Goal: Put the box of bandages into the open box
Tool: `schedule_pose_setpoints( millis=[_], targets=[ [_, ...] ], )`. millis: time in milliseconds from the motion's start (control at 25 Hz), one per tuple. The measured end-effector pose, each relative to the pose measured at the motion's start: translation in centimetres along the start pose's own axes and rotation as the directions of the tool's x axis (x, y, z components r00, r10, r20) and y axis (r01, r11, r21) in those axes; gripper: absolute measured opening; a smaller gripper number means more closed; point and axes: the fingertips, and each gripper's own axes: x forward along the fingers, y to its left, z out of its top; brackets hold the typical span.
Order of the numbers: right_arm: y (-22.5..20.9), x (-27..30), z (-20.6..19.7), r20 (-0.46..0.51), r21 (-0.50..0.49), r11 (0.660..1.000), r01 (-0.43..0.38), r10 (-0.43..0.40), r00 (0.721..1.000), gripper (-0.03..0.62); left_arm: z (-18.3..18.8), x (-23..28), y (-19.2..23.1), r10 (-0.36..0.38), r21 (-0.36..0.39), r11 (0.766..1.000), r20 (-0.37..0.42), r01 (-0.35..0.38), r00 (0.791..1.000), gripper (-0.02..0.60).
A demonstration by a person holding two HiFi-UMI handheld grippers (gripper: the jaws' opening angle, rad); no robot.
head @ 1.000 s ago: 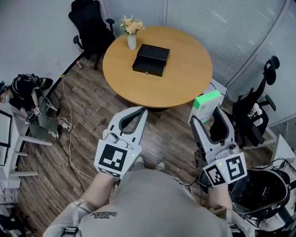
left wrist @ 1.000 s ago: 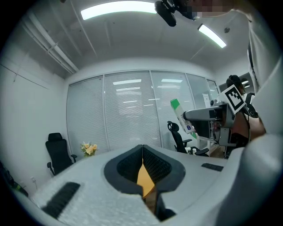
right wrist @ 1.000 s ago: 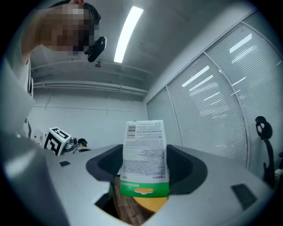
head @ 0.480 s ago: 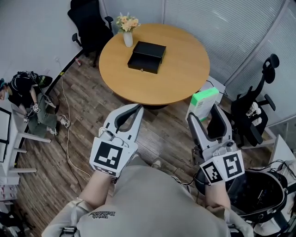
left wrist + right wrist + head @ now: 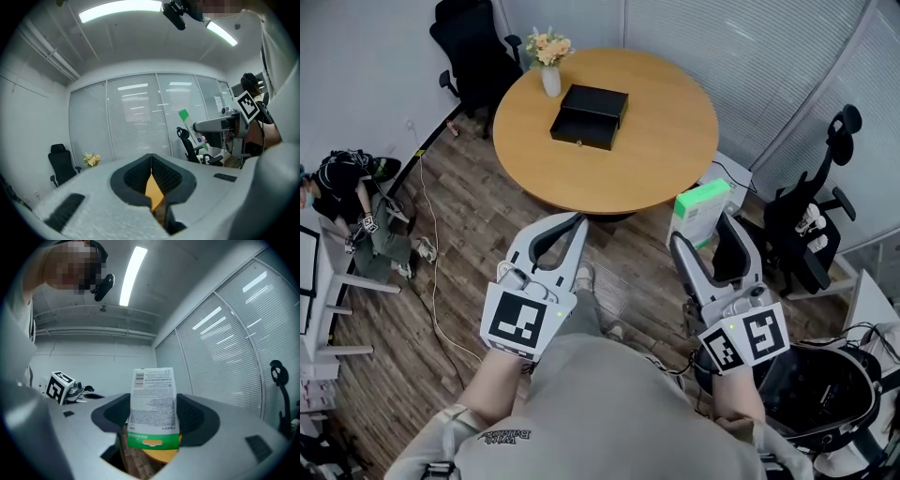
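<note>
The box of bandages [image 5: 700,210], white with green edges, is clamped upright in my right gripper [image 5: 703,232] over the wooden floor, short of the table. In the right gripper view the box of bandages [image 5: 152,404] fills the gap between the dark pads, printed side facing the camera. The open black box [image 5: 589,116] lies on the round wooden table [image 5: 675,141], far ahead of both grippers. My left gripper [image 5: 578,219] is shut and empty, its tips pointing at the table's near edge. In the left gripper view the left gripper [image 5: 151,157] shows its pads pressed together.
A white vase of flowers [image 5: 548,67] stands on the table beside the black box. Black office chairs stand behind the table [image 5: 469,47] and at the right [image 5: 802,230]. A person [image 5: 347,187] crouches at the left near a floor cable [image 5: 431,244]. A black bag [image 5: 820,384] lies at bottom right.
The table and black box have slid left in the head view as I shift. Both grippers drifted slightly left. The right gripper still holds the bandage box; the left stays shut.
</note>
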Motion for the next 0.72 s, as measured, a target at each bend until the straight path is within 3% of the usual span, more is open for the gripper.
schedule_pose_setpoints(
  millis=[720],
  targets=[
    [-2.2, 5.0, -2.6, -0.05, -0.019, 0.999, 0.033, -0.034, 0.998, 0.295, -1.5, 4.3, 3.0, -0.054, 0.069, 0.996, -0.009, 0.055, 0.998, 0.023]
  ],
)
